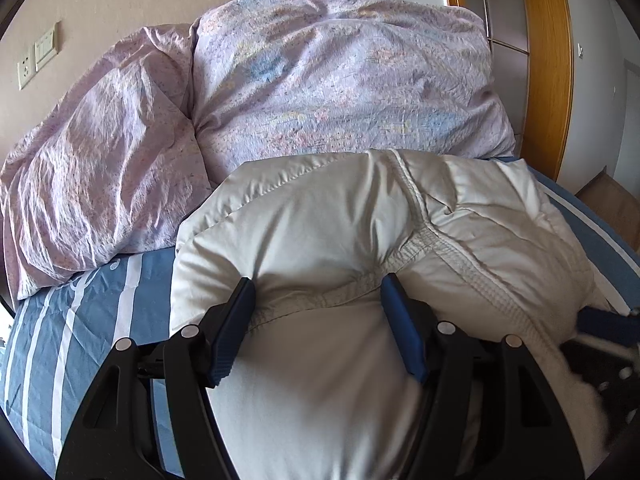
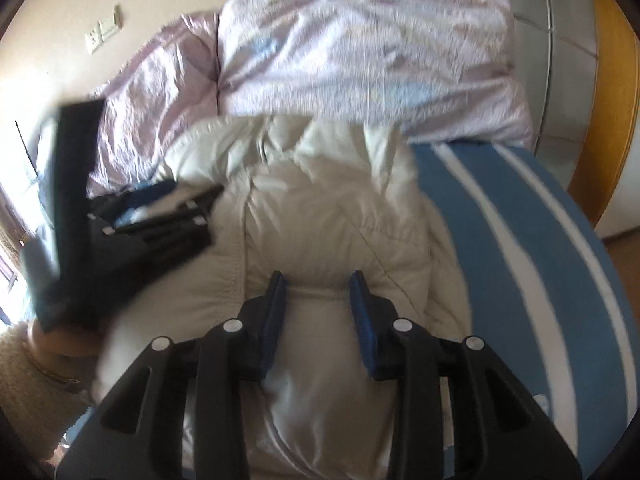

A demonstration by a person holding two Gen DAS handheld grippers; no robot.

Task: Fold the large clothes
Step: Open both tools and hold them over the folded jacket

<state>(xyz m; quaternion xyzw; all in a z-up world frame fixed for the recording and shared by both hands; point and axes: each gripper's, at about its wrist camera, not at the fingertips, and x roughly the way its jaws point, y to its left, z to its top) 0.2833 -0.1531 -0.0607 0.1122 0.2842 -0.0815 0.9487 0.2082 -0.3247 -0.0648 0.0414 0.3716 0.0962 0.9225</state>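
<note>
The white padded jacket (image 1: 320, 240) is lying on the striped bed (image 1: 80, 320) in front of the lilac duvet (image 1: 340, 80), bulging between the left gripper (image 1: 316, 296) fingers (image 1: 234, 332), which are pressing on it, while the right gripper (image 2: 318, 292) fingers (image 2: 276, 312) are standing partly open over it, gripping nothing.

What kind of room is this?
Most likely a bedroom: a blue striped bedsheet, a bundled lilac duvet near the wall, and a white padded jacket lying on the bed for folding.
</note>
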